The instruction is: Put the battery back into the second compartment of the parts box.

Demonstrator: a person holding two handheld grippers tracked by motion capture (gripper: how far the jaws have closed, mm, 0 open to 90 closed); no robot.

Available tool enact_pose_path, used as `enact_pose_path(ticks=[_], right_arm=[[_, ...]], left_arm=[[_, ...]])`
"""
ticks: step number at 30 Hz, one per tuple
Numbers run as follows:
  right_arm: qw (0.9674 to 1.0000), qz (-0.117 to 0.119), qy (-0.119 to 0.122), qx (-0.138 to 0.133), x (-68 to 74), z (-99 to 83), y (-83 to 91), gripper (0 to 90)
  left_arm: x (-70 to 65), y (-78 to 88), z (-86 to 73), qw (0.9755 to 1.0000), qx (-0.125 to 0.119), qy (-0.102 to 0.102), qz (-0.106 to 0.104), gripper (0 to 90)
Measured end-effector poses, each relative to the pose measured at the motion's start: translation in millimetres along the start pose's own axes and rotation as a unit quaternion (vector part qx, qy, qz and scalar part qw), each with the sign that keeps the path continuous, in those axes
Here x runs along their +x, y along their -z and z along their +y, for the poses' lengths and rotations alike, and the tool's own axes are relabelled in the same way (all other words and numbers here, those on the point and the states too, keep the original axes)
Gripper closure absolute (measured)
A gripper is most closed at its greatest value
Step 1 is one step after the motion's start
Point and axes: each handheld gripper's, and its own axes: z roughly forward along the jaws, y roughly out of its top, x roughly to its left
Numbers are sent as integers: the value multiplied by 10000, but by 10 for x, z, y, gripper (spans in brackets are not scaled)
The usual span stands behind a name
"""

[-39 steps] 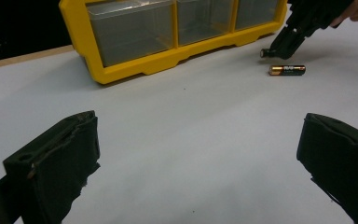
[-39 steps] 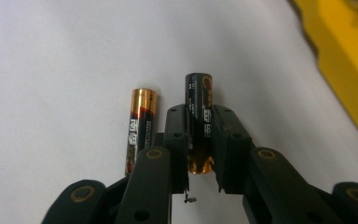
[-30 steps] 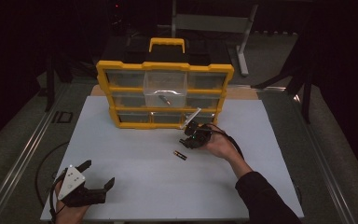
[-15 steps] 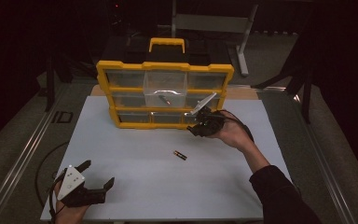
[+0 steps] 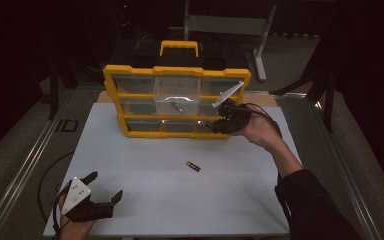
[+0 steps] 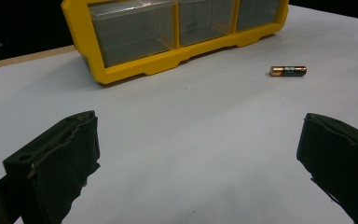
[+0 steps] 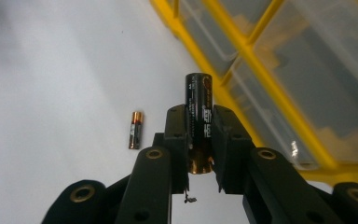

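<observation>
A white table (image 5: 145,200) stands in a dark room. A grey metal stand (image 5: 230,25) rises at twelve o'clock. Grey floor (image 5: 330,130) lies at three o'clock.

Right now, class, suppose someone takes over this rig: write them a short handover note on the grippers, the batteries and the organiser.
Right gripper: shut on a battery, raised beside the yellow organiser, near its right end.
Left gripper: open, holding nothing, low at the near left of the table.
One drawer is pulled out, with a battery-like item inside.
A second battery lies loose on the table.
Done: one battery picked up.
Left, probably: drop it in the drawer, then fetch the loose one.
</observation>
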Motion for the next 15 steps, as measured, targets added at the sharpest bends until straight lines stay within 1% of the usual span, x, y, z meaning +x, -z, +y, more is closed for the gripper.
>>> enact_pose_path(ticks=[8,15], right_arm=[[9999,-87,-12,-137,-42,179,310,767],[9995,-211,-66,-229,-100,313,505,767]], left_arm=[[-1,1,1,10000,-11,-5,3,1],[0,1,1,10000,-14,-1,1,1]])
